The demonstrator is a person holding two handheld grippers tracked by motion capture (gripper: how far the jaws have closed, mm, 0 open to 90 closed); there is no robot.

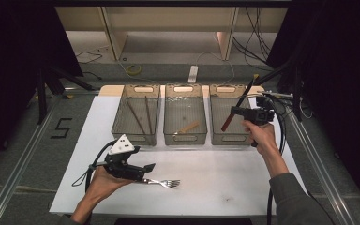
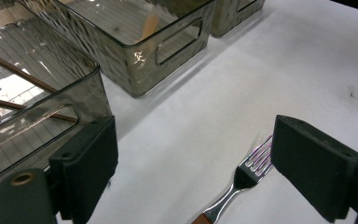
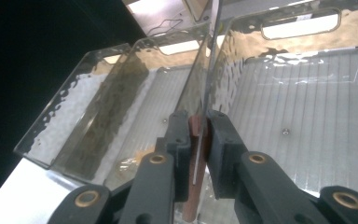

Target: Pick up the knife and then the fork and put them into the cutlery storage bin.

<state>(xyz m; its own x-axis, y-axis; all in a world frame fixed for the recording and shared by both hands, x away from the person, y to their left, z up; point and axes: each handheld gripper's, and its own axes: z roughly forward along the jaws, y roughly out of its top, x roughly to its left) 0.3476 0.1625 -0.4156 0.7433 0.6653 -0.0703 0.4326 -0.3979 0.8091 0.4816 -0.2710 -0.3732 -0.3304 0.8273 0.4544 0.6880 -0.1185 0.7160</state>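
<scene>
White table [image 1: 243, 183]: 3 clear bins [image 1: 184, 121] in a row at 12 o'clock; fork [image 1: 164, 182] at 7 o'clock, tines toward 3 o'clock.

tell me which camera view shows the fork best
The high view: the whole fork lies on the white table beside the left gripper, handle under it. The left gripper view shows its tines and neck close up between open fingers, the handle cut off.
</scene>
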